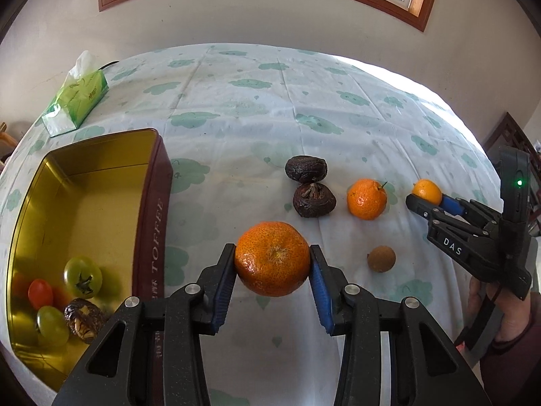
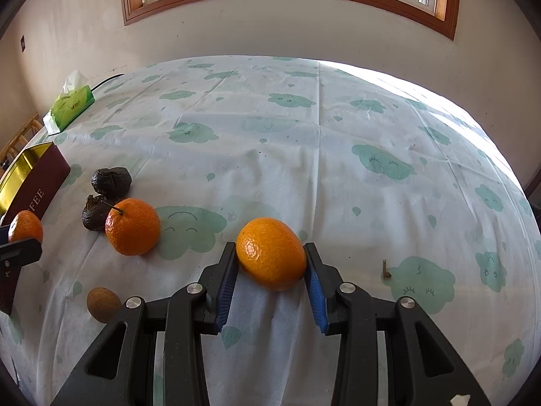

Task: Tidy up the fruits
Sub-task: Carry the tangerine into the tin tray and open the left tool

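Note:
My left gripper [image 1: 272, 264] is shut on a large speckled tangerine [image 1: 272, 257], held just above the tablecloth. To its left stands the open gold-lined toffee tin [image 1: 148, 223], holding a green tomato [image 1: 83, 276], a red cherry tomato [image 1: 40, 293], a green grape [image 1: 51, 325] and a dark wrinkled fruit [image 1: 84, 318]. My right gripper [image 2: 270, 260] is shut on a smooth small orange [image 2: 270, 253], also seen in the left wrist view as the orange [image 1: 426, 192] in the right gripper [image 1: 426, 199]. On the cloth lie another tangerine [image 2: 132, 226], two dark wrinkled fruits [image 2: 111, 178] [image 2: 92, 217] and a brown longan [image 2: 103, 304].
The table carries a white tablecloth with green clouds [image 2: 304, 169]. A green tissue pack [image 1: 76, 103] lies at the far left corner. A small brown stem [image 2: 386, 269] rests on the cloth to the right. A person's hand [image 1: 500, 308] holds the right gripper. Wall and window lie behind.

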### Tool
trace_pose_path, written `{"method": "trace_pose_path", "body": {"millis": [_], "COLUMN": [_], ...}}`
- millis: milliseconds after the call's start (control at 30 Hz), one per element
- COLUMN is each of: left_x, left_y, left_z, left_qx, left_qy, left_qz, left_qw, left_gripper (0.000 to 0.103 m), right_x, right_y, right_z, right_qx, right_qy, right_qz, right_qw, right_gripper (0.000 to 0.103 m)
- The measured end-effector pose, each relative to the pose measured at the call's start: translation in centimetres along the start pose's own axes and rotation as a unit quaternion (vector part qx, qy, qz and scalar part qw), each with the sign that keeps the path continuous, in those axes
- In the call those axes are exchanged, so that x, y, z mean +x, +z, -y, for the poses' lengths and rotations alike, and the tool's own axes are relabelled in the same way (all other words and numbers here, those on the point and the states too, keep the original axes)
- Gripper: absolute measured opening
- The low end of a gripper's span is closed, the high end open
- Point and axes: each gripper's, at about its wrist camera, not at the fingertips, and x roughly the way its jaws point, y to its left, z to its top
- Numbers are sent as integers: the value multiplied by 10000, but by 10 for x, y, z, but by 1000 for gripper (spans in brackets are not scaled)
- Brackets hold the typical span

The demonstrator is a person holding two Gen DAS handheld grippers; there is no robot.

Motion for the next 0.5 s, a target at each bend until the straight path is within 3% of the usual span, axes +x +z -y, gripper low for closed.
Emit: {"method": "trace_pose_path", "body": {"millis": [500], "left_x": [-60], "left_y": [-16], "left_z": [-75], "left_qx": [-589], "left_qy": [295], "left_qz": [271], "left_qw": [9975], "left_gripper": [43], "right_x": [0], "right_y": [0], "right_z": [0], "right_qx": [0], "right_qy": [0], "right_qz": [0], "right_qw": [10000], "right_gripper": [37]}}
